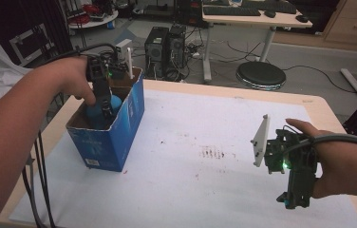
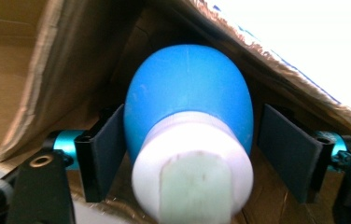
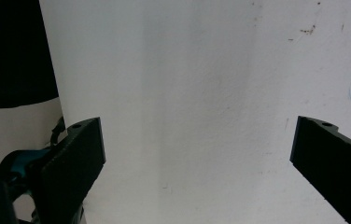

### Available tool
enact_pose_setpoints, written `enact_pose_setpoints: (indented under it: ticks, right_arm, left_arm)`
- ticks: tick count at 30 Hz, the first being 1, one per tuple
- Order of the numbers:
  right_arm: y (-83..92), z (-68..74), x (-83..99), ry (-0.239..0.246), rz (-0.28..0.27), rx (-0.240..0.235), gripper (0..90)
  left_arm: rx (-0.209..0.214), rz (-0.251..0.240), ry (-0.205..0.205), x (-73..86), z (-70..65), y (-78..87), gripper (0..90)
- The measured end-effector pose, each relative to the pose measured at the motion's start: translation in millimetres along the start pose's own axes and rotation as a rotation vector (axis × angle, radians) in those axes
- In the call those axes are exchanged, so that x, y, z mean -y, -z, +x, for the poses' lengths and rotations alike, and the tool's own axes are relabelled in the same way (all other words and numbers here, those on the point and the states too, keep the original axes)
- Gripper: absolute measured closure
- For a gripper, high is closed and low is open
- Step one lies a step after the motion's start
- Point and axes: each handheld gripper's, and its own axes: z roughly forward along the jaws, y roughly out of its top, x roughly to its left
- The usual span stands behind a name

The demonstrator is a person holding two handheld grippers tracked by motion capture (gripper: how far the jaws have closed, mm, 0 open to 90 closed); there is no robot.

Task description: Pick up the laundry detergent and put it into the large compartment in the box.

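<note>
A blue rubber bulb point(image 2: 187, 88) with a white neck point(image 2: 192, 154) lies inside an open blue cardboard box point(image 1: 115, 137) at the table's left. My left gripper point(image 2: 191, 112) reaches down into that box point(image 2: 19, 70), jaws on either side of the bulb. The left pad point(image 2: 108, 149) touches it, while a thin gap separates the right pad point(image 2: 288, 149) from it. From above, the left gripper point(image 1: 105, 107) hides part of the bulb point(image 1: 116, 101). My right gripper point(image 1: 293, 202) hovers open at the table's right, above bare white paper point(image 3: 187, 70), with nothing between its jaws point(image 3: 199, 125).
A large white sheet point(image 1: 205, 142) with small dark stains covers the wooden table point(image 1: 319, 109). Beyond the far edge, computer towers point(image 1: 164, 50), a round black stool point(image 1: 260, 75) and a desk point(image 1: 257, 16) stand on the floor.
</note>
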Motion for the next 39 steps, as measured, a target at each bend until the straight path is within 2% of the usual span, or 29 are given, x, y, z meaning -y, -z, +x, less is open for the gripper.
enact_pose_setpoints:
  ticks: [4, 8, 12, 15, 17, 18, 25, 37, 39]
  right_arm:
    - [0.1, 0.8, -0.6, 0.006, 0.0, 0.0, 2.1]
    - [0.9, 0.9, -0.2, 0.001, 0.001, 0.004, 2.1]
    - [2.7, 1.4, -0.6, 0.003, 0.001, 0.006, 2.1]
    - [3.6, 2.4, -0.5, 0.002, -0.001, 0.004, 2.1]
    - [3.7, 2.4, -0.5, 0.002, -0.001, 0.005, 2.1]
    - [3.8, 2.3, -0.3, 0.002, -0.001, 0.005, 2.1]
    - [5.6, 2.4, -1.1, 0.004, 0.002, 0.006, 2.1]
    - [6.6, 1.9, -2.3, 0.0, 0.002, 0.007, 2.1]
    - [6.6, 1.5, -2.2, -0.004, 0.0, 0.007, 2.1]
  left_arm:
    - [-0.011, 0.001, 0.004, 1.2, -1.5, 11.3, 19.7]
    - [-0.001, 0.004, 0.009, 0.4, -3.2, 22.0, 17.0]
    - [0.012, -0.024, 0.01, -0.1, -5.0, 31.9, 16.2]
    - [-0.015, -0.028, 0.017, 0.0, -6.2, 38.0, 11.4]
    - [-0.015, -0.028, 0.017, 0.0, -6.2, 38.0, 10.2]
    - [-0.035, -0.044, 0.02, 0.9, -6.9, 43.9, 7.6]
    - [-0.02, -0.048, 0.012, -0.1, -12.2, 50.3, 3.3]
    - [-0.009, -0.079, -0.049, -15.6, -29.4, 60.6, 1.7]
    - [0.001, -0.078, -0.099, -27.6, -38.7, 62.7, 1.7]
